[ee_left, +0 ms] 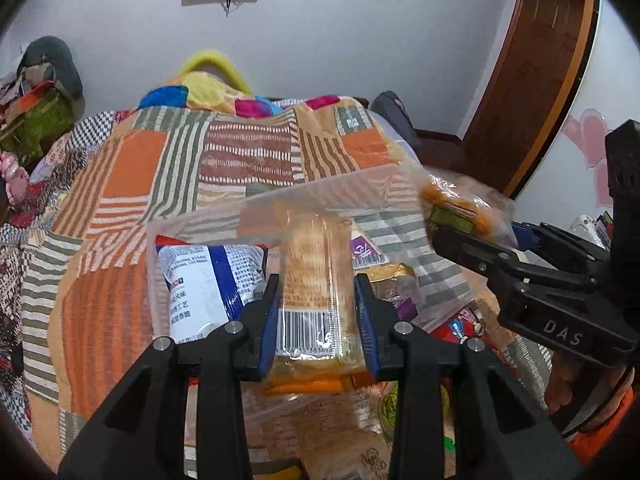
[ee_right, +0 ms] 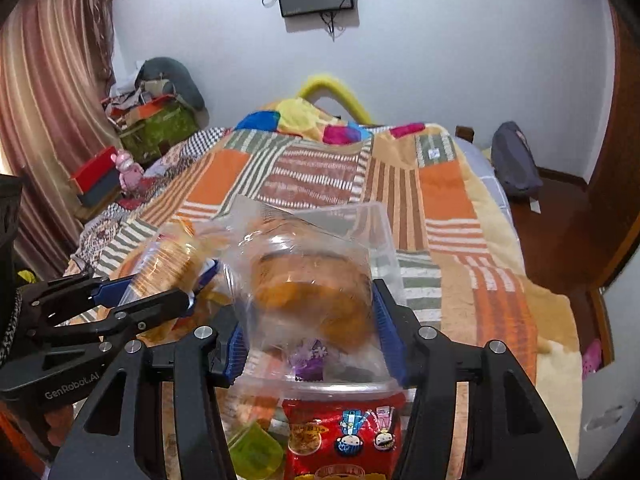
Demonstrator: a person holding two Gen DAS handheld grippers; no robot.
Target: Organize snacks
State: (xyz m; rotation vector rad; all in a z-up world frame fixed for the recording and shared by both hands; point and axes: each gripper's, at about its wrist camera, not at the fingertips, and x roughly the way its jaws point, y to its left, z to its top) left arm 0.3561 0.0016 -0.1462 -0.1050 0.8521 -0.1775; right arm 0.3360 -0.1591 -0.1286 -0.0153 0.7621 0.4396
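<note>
Snacks everywhere on a patchwork bedspread (ee_left: 132, 184). Left wrist view: left gripper (ee_left: 316, 312) clamped tight on a clear cracker pack (ee_left: 316, 280), barcode facing up, held over a clear plastic bin (ee_left: 192, 232) with a blue-and-white bag (ee_left: 208, 280) inside. Right gripper (ee_left: 448, 228) off to the right, carrying an orange snack bag (ee_left: 460, 200).

Right wrist view: right gripper (ee_right: 312, 320) partly open but pressing both sides of that bag of orange snacks (ee_right: 316, 292), above a red packet (ee_right: 344, 436). Left gripper (ee_right: 196, 284) at left with the crackers (ee_right: 168, 260).
</note>
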